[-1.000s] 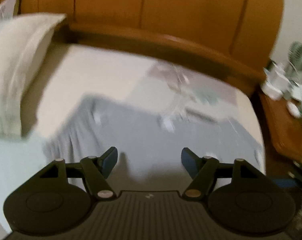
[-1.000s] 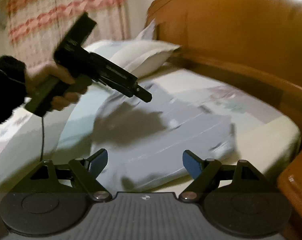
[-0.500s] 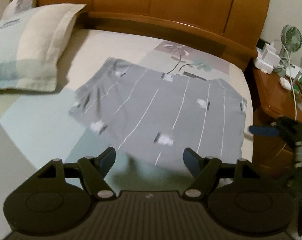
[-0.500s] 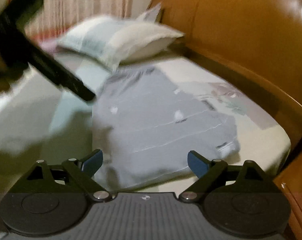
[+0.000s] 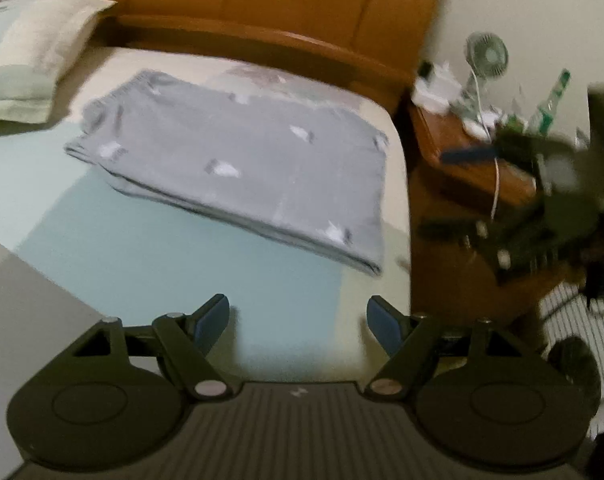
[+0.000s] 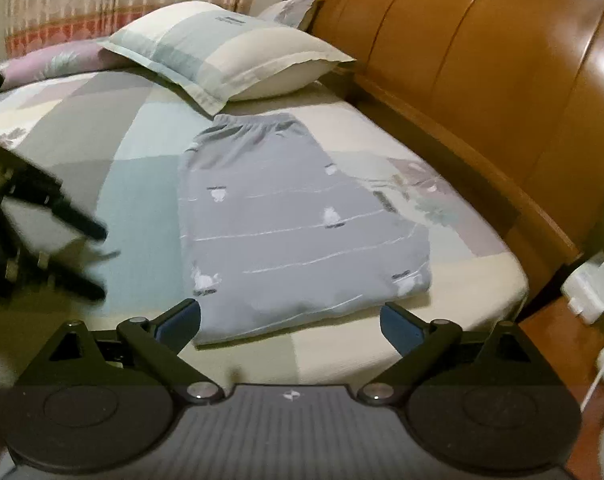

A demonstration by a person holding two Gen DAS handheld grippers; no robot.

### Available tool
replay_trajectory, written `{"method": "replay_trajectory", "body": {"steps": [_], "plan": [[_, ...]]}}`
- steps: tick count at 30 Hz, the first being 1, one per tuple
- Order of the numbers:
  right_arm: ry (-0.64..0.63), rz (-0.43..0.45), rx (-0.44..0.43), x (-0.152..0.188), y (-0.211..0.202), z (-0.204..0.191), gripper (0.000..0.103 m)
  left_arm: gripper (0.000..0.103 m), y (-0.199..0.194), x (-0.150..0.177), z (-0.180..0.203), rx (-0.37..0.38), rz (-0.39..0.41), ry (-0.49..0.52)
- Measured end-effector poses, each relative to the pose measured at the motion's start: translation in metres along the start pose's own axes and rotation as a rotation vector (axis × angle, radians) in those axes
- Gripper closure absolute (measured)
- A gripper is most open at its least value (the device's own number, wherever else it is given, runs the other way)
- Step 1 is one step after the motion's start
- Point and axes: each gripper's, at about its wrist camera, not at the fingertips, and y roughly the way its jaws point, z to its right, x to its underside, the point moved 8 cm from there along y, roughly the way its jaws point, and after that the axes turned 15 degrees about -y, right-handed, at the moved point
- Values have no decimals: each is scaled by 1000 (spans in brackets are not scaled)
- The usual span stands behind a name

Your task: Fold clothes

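Folded grey shorts (image 6: pixel 297 224) lie flat, frame centre, on bed (image 6: pixel 482 280). Left gripper (image 5: pixel 297 324) released, empty. Right gripper (image 6: pixel 289 322) just opening, empty.

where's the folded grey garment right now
The folded grey garment lies flat on the bed, middle of the right wrist view, just below the pillow and beside the wooden headboard.

The left wrist view is smeared by motion: the right gripper (image 5: pixel 434 192) at right is a dark blur, and the bottles and boxes on the nightstand (image 5: pixel 454 148) cannot be made out. In the right wrist view the left gripper (image 6: pixel 101 264) is blurred and cut by the left edge; a white charger (image 6: pixel 594 288) is cropped at right
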Motion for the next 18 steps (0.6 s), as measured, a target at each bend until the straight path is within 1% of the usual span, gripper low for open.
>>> {"method": "replay_trajectory", "body": {"steps": [2,6,7,8,11,14,18], "plan": [[-56,-2,20,-7,4,-7,1,27,0,3,-2,-4,6,-12],[-168,-14,21,-17,25,-36,1,27,-4,6,-6,-4,11,-41],[-193,-20,29,-18,31,-41,1,27,-5,6,-7,-2,12,-46],[-206,-34,56,-17,35,-43,1,27,-6,7,-7,5,14,-49],[-196,-39,126,-15,37,-36,1,27,-9,7,-3,48,21,-48],[-148,-28,158,-14,33,-22,1,27,-9,4,5,105,33,-33],[-130,-26,159,-11,31,-15,1,26,-2,1,17,157,27,2]]}}
